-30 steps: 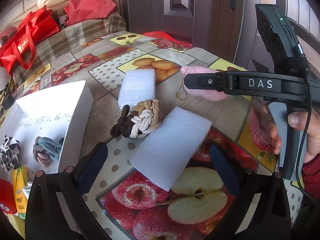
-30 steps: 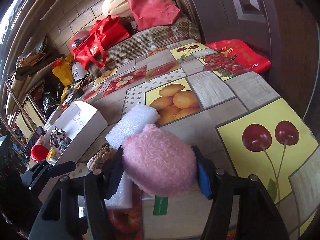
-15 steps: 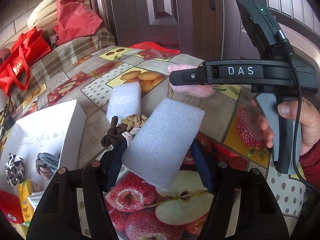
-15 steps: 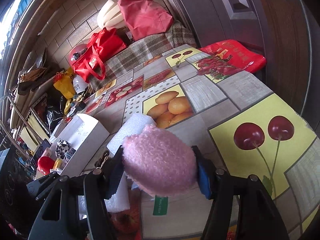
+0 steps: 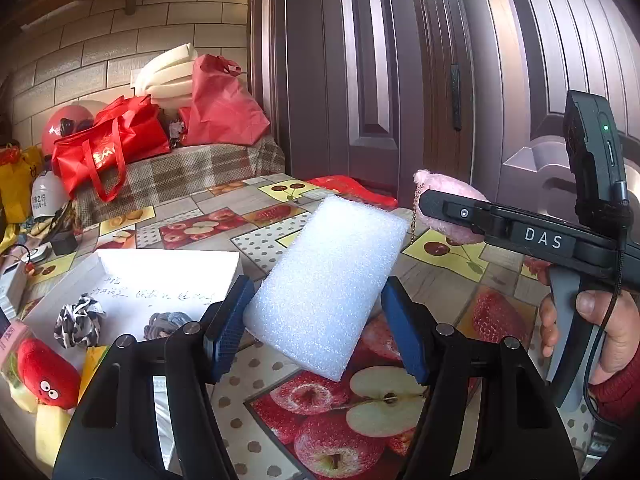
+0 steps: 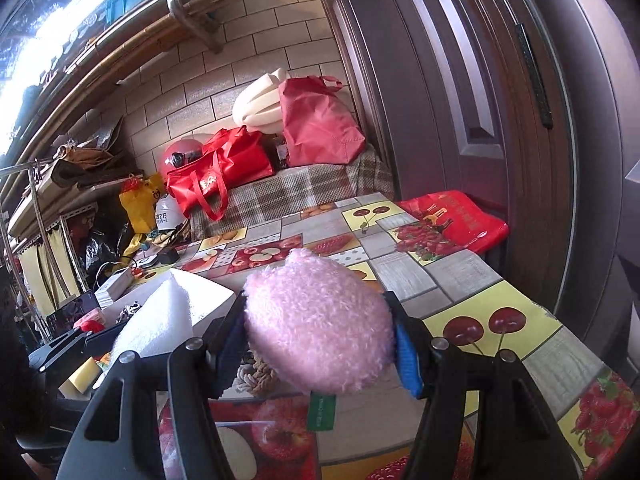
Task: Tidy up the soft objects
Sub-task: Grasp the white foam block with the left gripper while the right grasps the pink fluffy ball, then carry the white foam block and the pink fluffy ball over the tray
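Observation:
A white foam block (image 5: 332,280) is pinched between the blue pads of my left gripper (image 5: 316,314), which is shut on it and holds it tilted above the fruit-print tablecloth (image 5: 360,396). My right gripper (image 6: 318,346) is shut on a fluffy pink plush (image 6: 320,320) with a gold chain (image 5: 414,216) and a green tag (image 6: 322,410). In the left wrist view that plush (image 5: 452,196) is up at the right, with a hand (image 5: 612,336) on the handle. A white box (image 5: 168,268) at the left holds a black-and-white scrunchie (image 5: 80,320) and a grey one (image 5: 168,322).
A braided rope knot (image 6: 256,376) lies on the table under the right gripper. A red plush toy (image 5: 44,372) and yellow pieces (image 5: 52,428) sit by the box. Red bags (image 5: 108,148) rest on a checked bench (image 5: 180,172). A dark door (image 5: 380,80) stands behind.
My left gripper has shut on the foam block and lifted it off the table. Both grippers have risen and tilted up; the right one still holds the pink plush.

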### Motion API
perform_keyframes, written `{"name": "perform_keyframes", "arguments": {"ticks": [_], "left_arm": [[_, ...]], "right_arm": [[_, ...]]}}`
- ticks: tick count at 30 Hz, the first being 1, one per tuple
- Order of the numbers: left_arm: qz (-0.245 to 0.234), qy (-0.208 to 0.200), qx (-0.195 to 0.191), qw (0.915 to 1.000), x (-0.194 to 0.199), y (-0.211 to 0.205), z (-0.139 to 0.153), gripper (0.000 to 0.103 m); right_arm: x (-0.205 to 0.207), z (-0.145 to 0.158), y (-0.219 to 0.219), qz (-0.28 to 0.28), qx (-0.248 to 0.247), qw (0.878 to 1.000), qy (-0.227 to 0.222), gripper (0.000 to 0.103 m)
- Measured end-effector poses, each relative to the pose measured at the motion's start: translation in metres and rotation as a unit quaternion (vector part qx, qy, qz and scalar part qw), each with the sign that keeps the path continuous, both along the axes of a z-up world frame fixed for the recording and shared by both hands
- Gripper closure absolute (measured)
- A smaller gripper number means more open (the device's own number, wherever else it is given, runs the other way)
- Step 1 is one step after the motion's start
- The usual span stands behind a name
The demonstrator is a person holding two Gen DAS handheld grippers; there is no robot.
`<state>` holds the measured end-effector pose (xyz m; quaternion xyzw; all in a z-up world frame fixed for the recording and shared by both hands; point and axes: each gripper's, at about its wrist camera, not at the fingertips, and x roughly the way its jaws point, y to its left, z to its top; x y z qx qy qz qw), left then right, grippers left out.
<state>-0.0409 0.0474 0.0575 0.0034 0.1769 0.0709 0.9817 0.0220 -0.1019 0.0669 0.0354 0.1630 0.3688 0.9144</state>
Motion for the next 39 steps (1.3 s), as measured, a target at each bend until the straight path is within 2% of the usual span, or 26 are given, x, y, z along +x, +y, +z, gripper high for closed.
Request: {"name": "perform_keyframes", "arguments": {"ticks": [6, 20, 32, 39], "left_arm": [[0.014, -0.009, 0.002, 0.9999, -0.027, 0.010, 0.001, 0.037], [0.066, -0.021, -0.014, 0.9975, -0.074, 0.044, 0.000, 0.037], [0.094, -0.024, -0.003, 0.9953, -0.094, 0.066, -0.002, 0.037], [0.128, -0.032, -0.030, 0.9908, -0.107, 0.091, -0.004, 0.037]], "right_arm": [[-0.022, 0.003, 0.017, 0.018, -0.019, 0.999, -0.038, 0.039], [-0.063, 0.002, 0.044, 0.066, -0.037, 0.994, -0.074, 0.039], [-0.080, 0.001, 0.062, 0.088, -0.051, 0.991, -0.082, 0.039], [-0.083, 0.001, 0.072, 0.089, -0.051, 0.991, -0.083, 0.039]]}}
